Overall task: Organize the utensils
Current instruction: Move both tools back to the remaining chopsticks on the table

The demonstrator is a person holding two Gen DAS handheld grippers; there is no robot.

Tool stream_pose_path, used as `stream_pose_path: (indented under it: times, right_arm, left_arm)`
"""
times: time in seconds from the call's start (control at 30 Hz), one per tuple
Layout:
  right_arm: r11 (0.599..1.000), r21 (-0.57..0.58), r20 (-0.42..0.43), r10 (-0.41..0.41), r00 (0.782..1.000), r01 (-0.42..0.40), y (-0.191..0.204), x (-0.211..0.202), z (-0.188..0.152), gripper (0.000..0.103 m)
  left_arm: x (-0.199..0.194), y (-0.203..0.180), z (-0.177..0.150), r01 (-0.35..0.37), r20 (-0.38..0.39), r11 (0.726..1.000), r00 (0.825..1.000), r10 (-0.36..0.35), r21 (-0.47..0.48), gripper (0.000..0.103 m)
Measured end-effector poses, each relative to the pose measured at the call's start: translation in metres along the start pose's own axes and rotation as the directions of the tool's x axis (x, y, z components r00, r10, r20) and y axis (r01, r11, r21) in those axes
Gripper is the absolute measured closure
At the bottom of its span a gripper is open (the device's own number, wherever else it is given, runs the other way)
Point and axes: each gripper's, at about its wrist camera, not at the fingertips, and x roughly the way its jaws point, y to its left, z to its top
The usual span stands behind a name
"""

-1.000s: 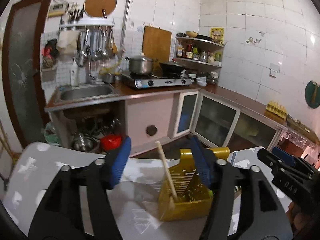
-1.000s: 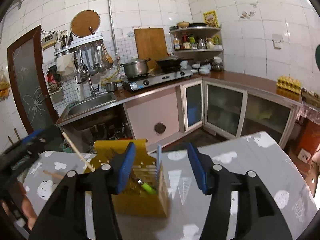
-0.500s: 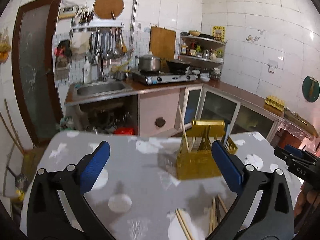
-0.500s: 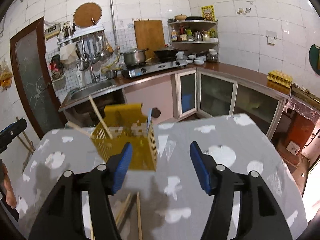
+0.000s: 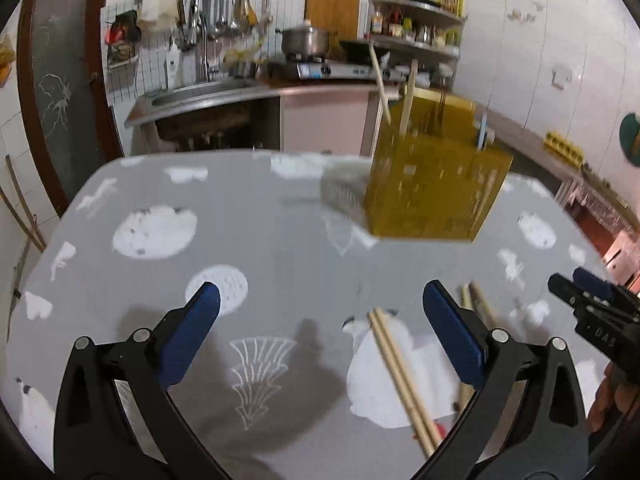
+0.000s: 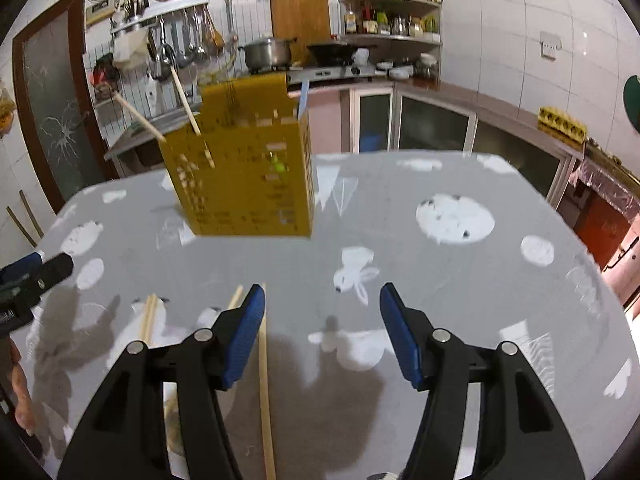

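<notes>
A yellow slotted utensil holder stands on the grey patterned table, with two wooden chopsticks sticking up from it; it also shows in the right wrist view. Loose wooden chopsticks lie on the table between my left gripper's fingers, and more lie beside them. In the right wrist view a pair lies left and a single chopstick lies by the left finger. My left gripper is open and empty. My right gripper is open and empty.
Behind the table stand a kitchen counter with a sink, a gas stove with a pot, a corner shelf of jars and glass-door cabinets. A door is at the left. An egg tray sits on the right counter.
Both grippers have pulled back and tilted down toward the table. The holder now looks farther off, and the loose chopsticks lie close under the fingers. Both grippers stay open.
</notes>
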Motion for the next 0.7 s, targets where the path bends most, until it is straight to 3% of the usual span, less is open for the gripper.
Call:
stream_pose_path:
  times: [0.57, 0.6, 0.7]
  right_arm:
    - [0.998, -0.066, -0.113, 0.018, 0.993, -0.025, 0.027, 0.054, -0.009, 0.045]
    - [0.997, -0.072, -0.118, 0.018, 0.993, -0.027, 0.029, 0.056, -0.010, 0.047]
    - [0.996, -0.081, -0.156, 0.024, 0.987, -0.037, 0.033, 0.067, -0.011, 0.064]
  left_arm:
    - [0.058, -0.004, -0.029, -0.032, -0.144, 0.999, 0.989, 0.032, -0.001, 0.005]
    - [0.059, -0.004, -0.029, -0.032, -0.148, 0.999, 0.989, 0.031, -0.001, 0.005]
    - [0.061, -0.004, -0.030, -0.029, -0.157, 1.000, 0.987, 0.028, -0.003, 0.005]
